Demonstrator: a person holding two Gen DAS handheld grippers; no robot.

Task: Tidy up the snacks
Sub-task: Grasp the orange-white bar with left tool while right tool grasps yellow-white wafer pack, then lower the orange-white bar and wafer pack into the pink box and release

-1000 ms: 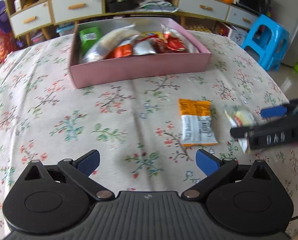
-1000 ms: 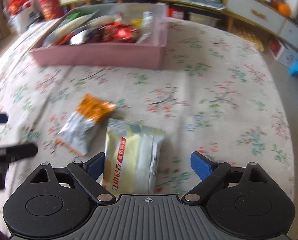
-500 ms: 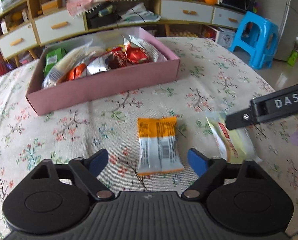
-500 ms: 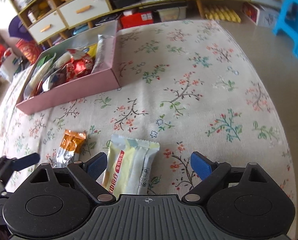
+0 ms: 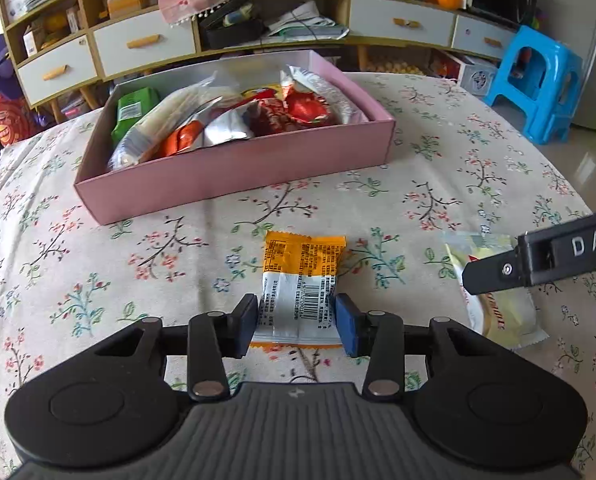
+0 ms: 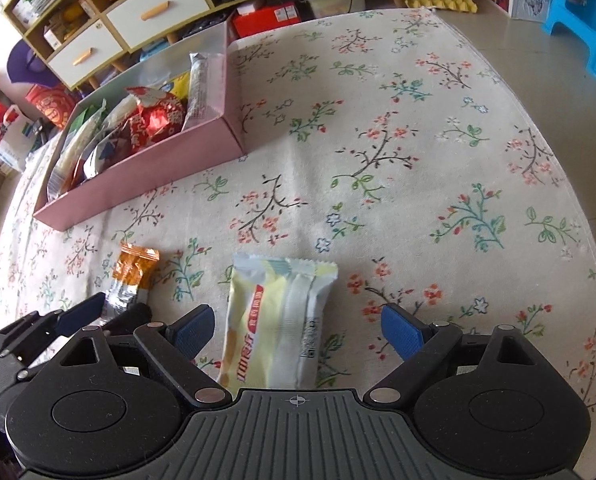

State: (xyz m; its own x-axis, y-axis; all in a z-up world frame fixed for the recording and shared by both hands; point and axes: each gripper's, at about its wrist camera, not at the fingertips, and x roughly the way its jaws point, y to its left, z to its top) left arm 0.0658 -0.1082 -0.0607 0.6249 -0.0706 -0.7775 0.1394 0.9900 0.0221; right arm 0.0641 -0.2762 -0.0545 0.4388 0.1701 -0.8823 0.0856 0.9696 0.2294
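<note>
Snacks are mostly gathered already: the shallow pink cardboard box (image 5: 234,168) on the floral-cloth tabletop (image 5: 437,184) is seen crowded with foil and plastic packets in red, green, silver and orange. Two packets are left outside it, lying flat on the cloth just in front of the box and near one another, so the task is judged to be well along but not finished.

The pale yellow-and-white plastic snack packet (image 6: 276,320) is framed by the right gripper (image 6: 298,330), whose blue-padded fingers (image 6: 399,332) are spread wide to either side of it and are kept apart from the wrapper; nothing is gripped there.

The smaller orange-and-silver foil snack packet (image 5: 299,292) is caught at its near, silver end by the left gripper (image 5: 296,322). Its jaws have just been closing, and both pads are now pressed against the packet's two long edges. The packet is not yet lifted from the cloth.
</note>
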